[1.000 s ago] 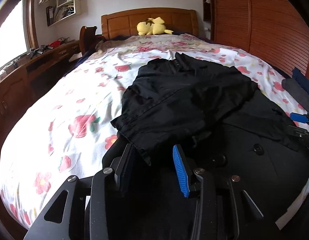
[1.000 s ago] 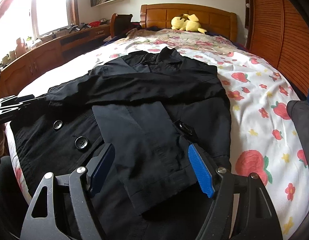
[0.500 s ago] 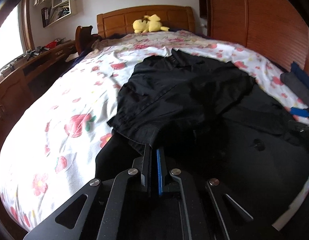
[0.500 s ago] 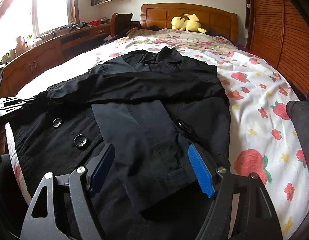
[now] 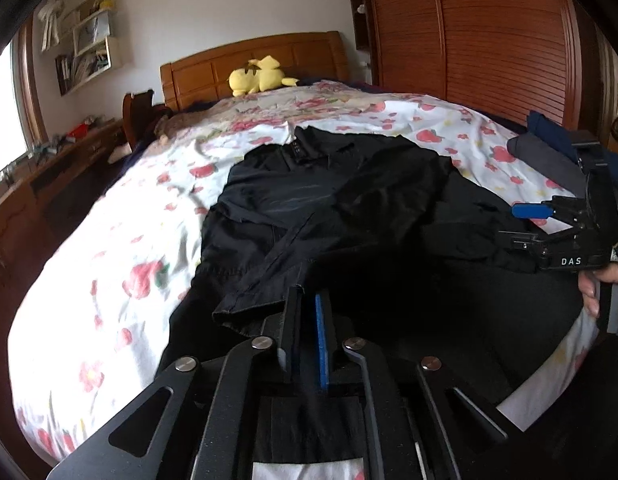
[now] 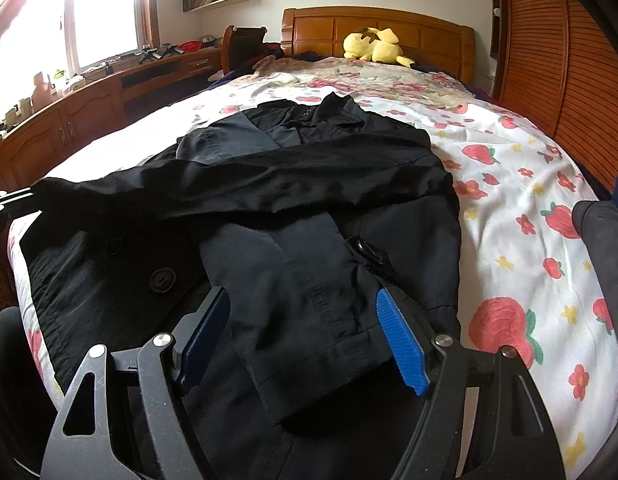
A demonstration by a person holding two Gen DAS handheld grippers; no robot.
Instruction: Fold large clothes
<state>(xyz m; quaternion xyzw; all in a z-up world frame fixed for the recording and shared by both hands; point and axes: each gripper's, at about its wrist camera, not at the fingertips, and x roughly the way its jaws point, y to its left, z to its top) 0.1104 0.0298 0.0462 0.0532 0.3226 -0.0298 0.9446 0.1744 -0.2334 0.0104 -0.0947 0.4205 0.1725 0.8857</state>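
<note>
Left hand-held gripper (image 5: 305, 336) pinches the black coat (image 5: 349, 208) sleeve.
Right hand-held gripper (image 6: 305, 336) gapes wide, empty, over the other sleeve.

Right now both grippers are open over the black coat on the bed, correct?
Not quite. Only the right gripper is open, over the coat on the bed; the left wrist view shows the left gripper shut on coat fabric.
</note>
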